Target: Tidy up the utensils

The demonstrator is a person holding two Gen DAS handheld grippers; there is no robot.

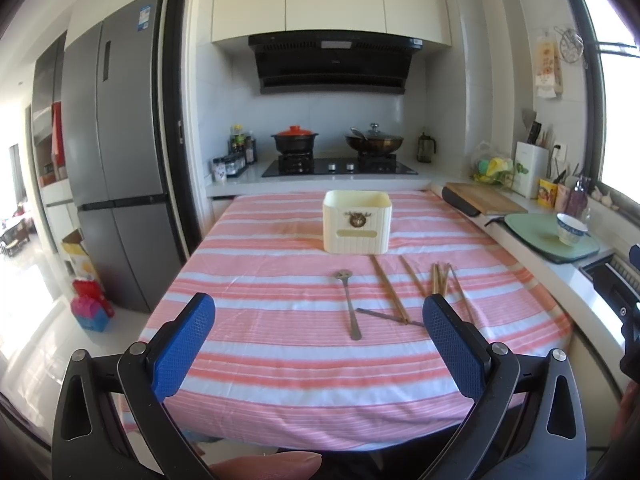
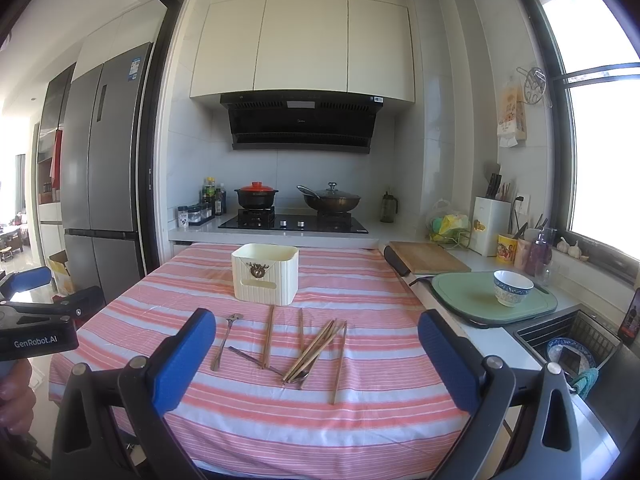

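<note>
Both grippers hang back from the striped surface (image 2: 360,432) with their jaws spread wide and nothing between them, so the first pick is not yet made. The cream utensil holder (image 2: 265,276) stands upright well beyond the jaws of the right gripper (image 2: 316,364), slightly to their left. Between holder and jaws lie the loose pieces: a slotted metal spoon (image 2: 224,340) toward the left jaw, a single pair of chopsticks (image 2: 269,336) near the middle, and a crossed bundle of wooden chopsticks (image 2: 316,350) lying over another metal utensil, toward the right.

The left gripper (image 1: 318,348) likely does best taking the slotted spoon (image 1: 349,304), which lies alone ahead of its jaws. It should close across the handle, not the flat bowl. The bundle probably slips if pinched whole, so lifting few sticks, near mid-length, seems safer.
</note>
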